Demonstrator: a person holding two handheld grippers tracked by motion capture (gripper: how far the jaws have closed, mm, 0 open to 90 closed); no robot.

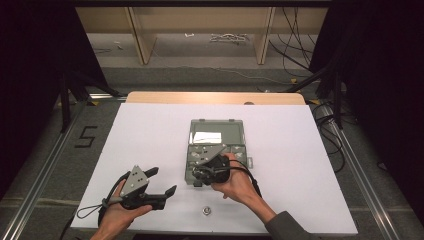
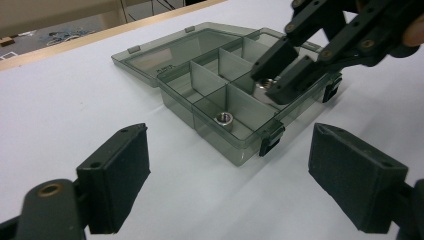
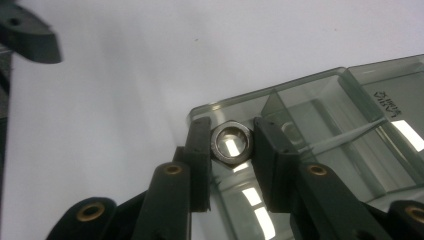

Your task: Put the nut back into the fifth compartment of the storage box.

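A smoky-grey compartment box [image 1: 240,150] lies open mid-table, its lid [image 1: 216,132] folded back on the far side. My right gripper [image 1: 196,175] hovers over the box's near-left corner, shut on a steel hex nut [image 3: 230,141]. In the right gripper view, the jaws pinch that nut just above the corner compartment [image 3: 320,115]. The left gripper view has the right gripper [image 2: 270,82] holding the nut over the box [image 2: 200,85]. A second nut [image 2: 224,120] rests in a neighbouring compartment. My left gripper [image 1: 164,181] stands open left of the box, nothing between its fingers [image 2: 120,170].
Another loose nut [image 1: 205,210] lies on the white tabletop [image 1: 300,165] near the front edge, between the person's two forearms. The other compartments look bare. One jaw of the left gripper [image 3: 30,35] shows at the top left of the right gripper view.
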